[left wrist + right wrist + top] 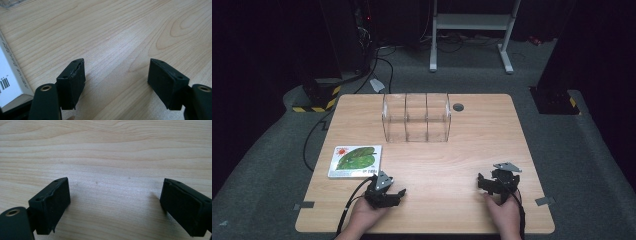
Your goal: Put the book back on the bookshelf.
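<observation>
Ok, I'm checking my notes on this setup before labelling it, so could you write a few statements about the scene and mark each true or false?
1. The left gripper holds the book. False: its jaws are open over bare wood, the book beside it.
2. The right gripper is open with nothing between its jaws. True.
3. The clear organizer has three compartments. True.
4. Something lies inside the organizer. False: all its compartments look empty.
5. The book lies flat near the table's left edge. True.
</observation>
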`<state>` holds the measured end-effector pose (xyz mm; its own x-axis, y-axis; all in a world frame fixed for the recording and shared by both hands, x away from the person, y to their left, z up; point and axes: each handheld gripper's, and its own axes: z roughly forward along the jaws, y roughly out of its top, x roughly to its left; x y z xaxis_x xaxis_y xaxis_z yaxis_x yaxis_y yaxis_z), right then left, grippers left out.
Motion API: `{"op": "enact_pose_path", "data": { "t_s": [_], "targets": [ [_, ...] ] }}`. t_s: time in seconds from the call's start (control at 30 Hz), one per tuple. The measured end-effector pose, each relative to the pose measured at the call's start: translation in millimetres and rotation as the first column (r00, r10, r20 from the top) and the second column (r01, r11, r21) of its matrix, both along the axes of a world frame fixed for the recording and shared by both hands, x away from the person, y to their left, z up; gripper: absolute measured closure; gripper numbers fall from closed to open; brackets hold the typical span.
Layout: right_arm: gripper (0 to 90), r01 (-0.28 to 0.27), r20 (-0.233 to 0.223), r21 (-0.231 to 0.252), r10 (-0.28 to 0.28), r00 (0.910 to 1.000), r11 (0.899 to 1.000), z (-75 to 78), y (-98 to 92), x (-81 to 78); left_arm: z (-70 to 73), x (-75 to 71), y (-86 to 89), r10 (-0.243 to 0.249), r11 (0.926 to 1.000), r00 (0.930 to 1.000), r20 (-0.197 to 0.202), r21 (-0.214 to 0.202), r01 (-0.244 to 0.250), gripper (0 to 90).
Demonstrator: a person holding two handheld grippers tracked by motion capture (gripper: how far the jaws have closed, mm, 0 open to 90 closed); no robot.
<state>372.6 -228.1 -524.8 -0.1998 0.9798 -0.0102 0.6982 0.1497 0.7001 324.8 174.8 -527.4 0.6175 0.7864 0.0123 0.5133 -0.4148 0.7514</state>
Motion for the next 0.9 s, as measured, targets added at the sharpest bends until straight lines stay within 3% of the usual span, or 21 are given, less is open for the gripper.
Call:
{"op": "enact_pose_path", "data": {
  "t_s": [0.5, 0.9],
  "targets": [
    [9.0, -0.076, 0.002, -0.004, 0.076, 0.9971, 0.997, -0.1, 3.7, -12.4, -0.2, -1.1, -1.3, 0.021, 0.9998, 0.9998, -0.002, -0.001, -0.021, 27.9],
    [9.1, -0.079, 0.000, -0.002, 0.079, 0.9969, 0.997, 0.0, 4.0, -15.0, -0.5, 0.3, 11.9, 0.040, 0.9991, 0.9990, -0.021, 0.015, -0.040, 15.3]
  ]
}}
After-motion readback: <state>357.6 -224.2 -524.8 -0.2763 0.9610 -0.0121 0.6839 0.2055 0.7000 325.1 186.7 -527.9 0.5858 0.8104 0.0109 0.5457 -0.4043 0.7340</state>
